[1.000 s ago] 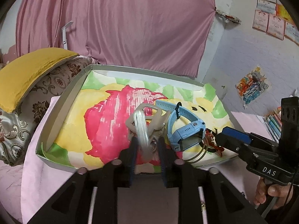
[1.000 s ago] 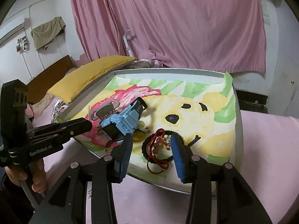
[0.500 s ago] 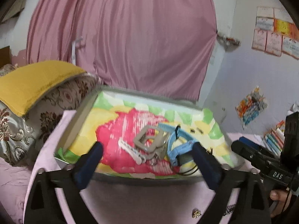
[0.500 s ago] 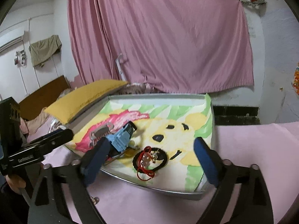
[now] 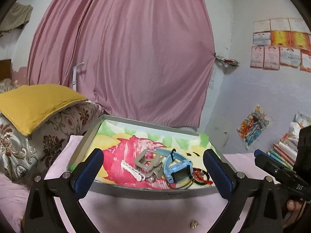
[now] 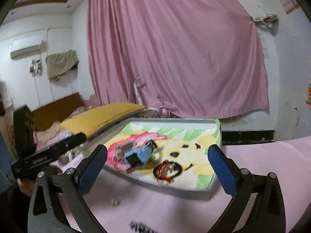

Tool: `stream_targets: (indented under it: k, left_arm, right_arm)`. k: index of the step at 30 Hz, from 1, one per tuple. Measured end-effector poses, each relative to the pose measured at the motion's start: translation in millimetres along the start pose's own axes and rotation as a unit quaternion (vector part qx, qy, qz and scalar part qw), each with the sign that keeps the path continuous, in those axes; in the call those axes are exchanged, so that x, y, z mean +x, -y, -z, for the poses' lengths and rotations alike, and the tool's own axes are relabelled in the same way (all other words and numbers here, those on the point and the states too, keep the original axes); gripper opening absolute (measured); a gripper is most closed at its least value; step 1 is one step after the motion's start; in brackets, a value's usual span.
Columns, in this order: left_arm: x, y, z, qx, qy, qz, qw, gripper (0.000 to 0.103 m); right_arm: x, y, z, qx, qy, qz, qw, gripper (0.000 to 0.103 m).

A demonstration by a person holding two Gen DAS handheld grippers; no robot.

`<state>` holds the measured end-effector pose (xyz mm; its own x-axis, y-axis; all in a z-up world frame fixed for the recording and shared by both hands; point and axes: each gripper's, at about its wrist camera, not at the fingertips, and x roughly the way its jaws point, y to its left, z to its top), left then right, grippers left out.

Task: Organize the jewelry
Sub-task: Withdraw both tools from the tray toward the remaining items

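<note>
We're looking over a pink cloth at the shallow tray with its painted lining. Our left gripper has its jaws spread wide and empty, the whole heap lying in the tray beyond them. The right gripper has just been opening and grips nothing either. In the heap: a blue watch, a grey watch touching it, a red cord bracelet at the near edge, and a small stud on the cloth.

Lying jumbled in a shallow painted tray: grey-strapped watch touching blue watch, tilted on its side. Just beside it, black bangle with red cord bracelet inside.
</note>
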<state>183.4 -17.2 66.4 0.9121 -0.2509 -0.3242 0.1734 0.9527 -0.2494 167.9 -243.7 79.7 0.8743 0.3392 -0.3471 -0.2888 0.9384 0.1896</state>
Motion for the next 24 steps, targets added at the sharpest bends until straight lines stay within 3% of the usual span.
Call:
stream_targets:
  k: [6,12,17,20,24]
  left_arm:
    - [-13,11,10,0.037,-0.037,0.023,0.9984,0.102]
    - [9,14,27,0.049,-0.172,0.063,0.9819,0.102]
    - [21,12,39,0.036,-0.224,0.071,0.9713,0.102]
    - [26,14,46,0.041,-0.249,0.079,0.9644,0.097]
    - [29,20,51,0.052,-0.267,0.095,0.9576,0.078]
  right_arm:
    - [-9,-1,20,-0.051,-0.080,-0.011,0.995,0.101]
    - [-6,15,28,-0.045,-0.153,-0.024,0.987,0.101]
    - [8,20,38,-0.047,-0.211,-0.036,0.976,0.101]
    - [14,16,45,-0.062,-0.234,-0.039,0.969,0.100]
    - [22,9,50,-0.085,-0.257,-0.046,0.962,0.078]
